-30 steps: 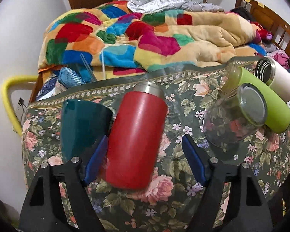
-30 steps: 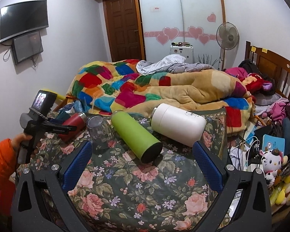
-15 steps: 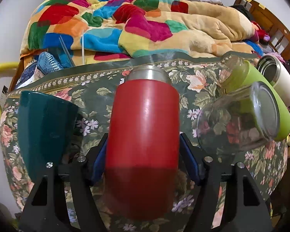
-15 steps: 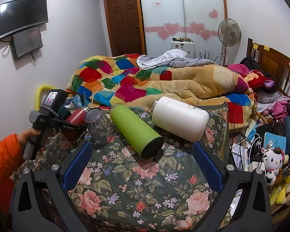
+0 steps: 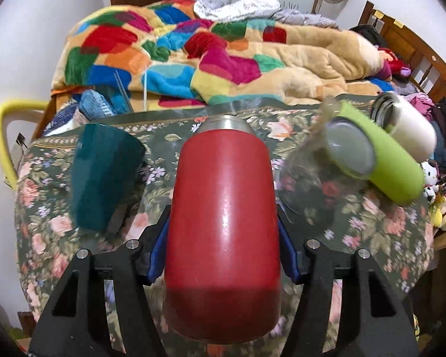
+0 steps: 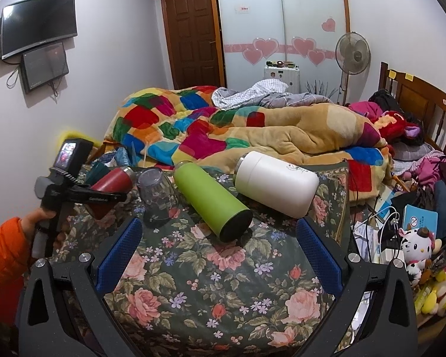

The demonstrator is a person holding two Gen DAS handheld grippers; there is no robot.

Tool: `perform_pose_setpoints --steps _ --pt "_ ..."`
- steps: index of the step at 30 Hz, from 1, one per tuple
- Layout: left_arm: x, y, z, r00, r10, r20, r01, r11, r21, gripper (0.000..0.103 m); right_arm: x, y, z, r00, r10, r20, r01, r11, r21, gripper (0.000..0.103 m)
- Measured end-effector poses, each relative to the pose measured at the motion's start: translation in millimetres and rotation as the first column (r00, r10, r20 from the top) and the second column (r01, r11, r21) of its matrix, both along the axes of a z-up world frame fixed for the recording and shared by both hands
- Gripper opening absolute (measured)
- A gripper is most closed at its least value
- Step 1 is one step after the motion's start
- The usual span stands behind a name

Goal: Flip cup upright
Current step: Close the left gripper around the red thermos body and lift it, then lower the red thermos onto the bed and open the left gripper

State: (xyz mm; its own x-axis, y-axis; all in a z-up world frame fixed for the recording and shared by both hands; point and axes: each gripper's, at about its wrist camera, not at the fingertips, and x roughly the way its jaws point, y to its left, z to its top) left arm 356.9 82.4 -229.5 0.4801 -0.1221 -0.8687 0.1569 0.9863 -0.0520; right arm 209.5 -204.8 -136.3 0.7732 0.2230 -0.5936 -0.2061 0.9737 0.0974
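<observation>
A red cup (image 5: 223, 232) with a steel rim lies on its side, its rim end raised off the flowered tablecloth (image 5: 371, 232). My left gripper (image 5: 223, 255) is shut on it, blue pads against both its sides. In the right wrist view the red cup (image 6: 113, 180) shows tilted in the left gripper (image 6: 83, 196) at the table's left. My right gripper (image 6: 220, 255) is open and empty above the table's near part, apart from every cup.
A teal cup (image 5: 101, 175) stands upside down left of the red cup. A clear glass (image 5: 321, 175) stands upside down to the right. A green bottle (image 6: 211, 202) and a white bottle (image 6: 275, 183) lie on their sides. The bed with a quilt (image 6: 223, 131) is behind.
My left gripper closed around the red cup and has begun to lift and tilt it. My right gripper stayed open and moved little.
</observation>
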Motion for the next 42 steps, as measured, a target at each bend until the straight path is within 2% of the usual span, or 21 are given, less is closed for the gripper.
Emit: perform_pose_setpoints --steps 11,18,25,31,36,42 --pt "-73 -25 79 0.990 -0.044 0.137 0.047 0.999 -0.014 0.062 -24 1 15 0.999 0.016 0.045 -0.016 1.000 0.008 0.103" --pt "-101 -70 93 0.974 -0.131 0.184 0.136 0.991 -0.014 0.062 -36 -3 22 0.998 0.016 0.065 -0.016 1.000 0.012 0.103" --pt "-108 -123 74 0.960 -0.226 0.163 0.235 0.972 -0.032 0.061 -41 -11 19 0.998 0.007 0.062 -0.008 1.000 0.008 0.103" --pt "-103 -164 40 0.954 -0.279 0.113 0.284 0.958 -0.036 0.061 -41 -17 13 0.999 -0.003 0.045 0.003 1.000 0.005 0.103" --pt "-95 -182 8 0.956 -0.284 0.068 0.286 0.958 -0.017 0.062 -34 -19 4 1.000 -0.008 0.017 0.008 1.000 -0.003 0.103" --pt "-82 -183 -30 0.966 -0.257 0.007 0.257 0.966 -0.009 0.061 -29 -19 -8 1.000 -0.003 -0.019 0.003 1.000 -0.019 0.103"
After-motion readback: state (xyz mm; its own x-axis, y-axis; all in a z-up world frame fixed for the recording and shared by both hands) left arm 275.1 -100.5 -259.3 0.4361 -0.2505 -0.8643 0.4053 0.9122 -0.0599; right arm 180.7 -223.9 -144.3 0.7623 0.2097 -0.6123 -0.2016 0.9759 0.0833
